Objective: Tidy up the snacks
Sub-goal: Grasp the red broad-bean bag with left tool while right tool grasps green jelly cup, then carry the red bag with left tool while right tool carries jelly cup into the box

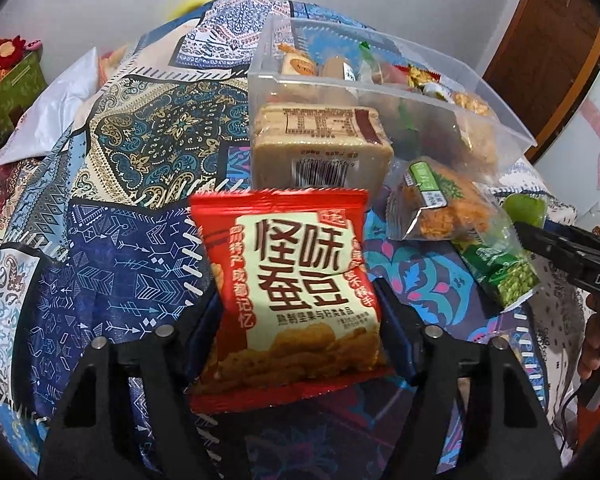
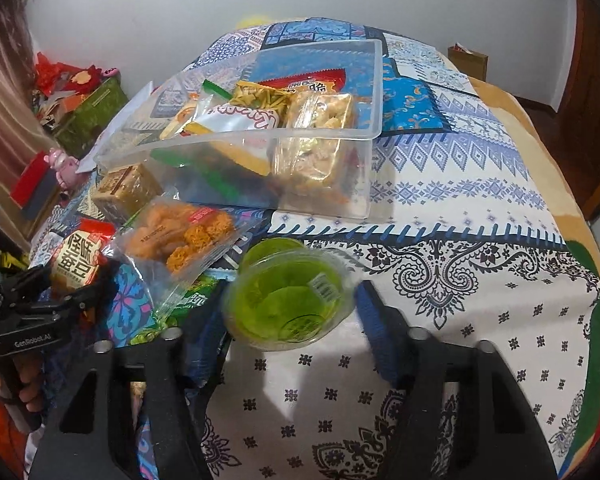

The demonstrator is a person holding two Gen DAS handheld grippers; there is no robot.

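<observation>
My left gripper (image 1: 300, 300) is shut on a red snack packet (image 1: 292, 248) with a cream label, held upright by its sides above the patterned cloth. That packet (image 2: 80, 260) also shows at the left of the right wrist view. My right gripper (image 2: 291, 288) is down at the table, its jaws closed against a clear green jelly cup (image 2: 284, 304), which looks blurred. Behind stands a clear plastic bin (image 1: 380, 90) (image 2: 300, 133) holding several wrapped snacks. In front of the bin lie a beige cake packet (image 1: 320, 148), a clear bag of orange crisps (image 1: 440, 208) and a green pea packet (image 1: 500, 272).
A patterned cloth (image 2: 460, 200) covers the round table, whose edge curves away at the right. Gift boxes and red decorations (image 2: 80, 100) stand against the wall at the left. A wooden door (image 1: 552, 40) is at the far right. A person's hand (image 2: 28, 392) grips the left tool's handle.
</observation>
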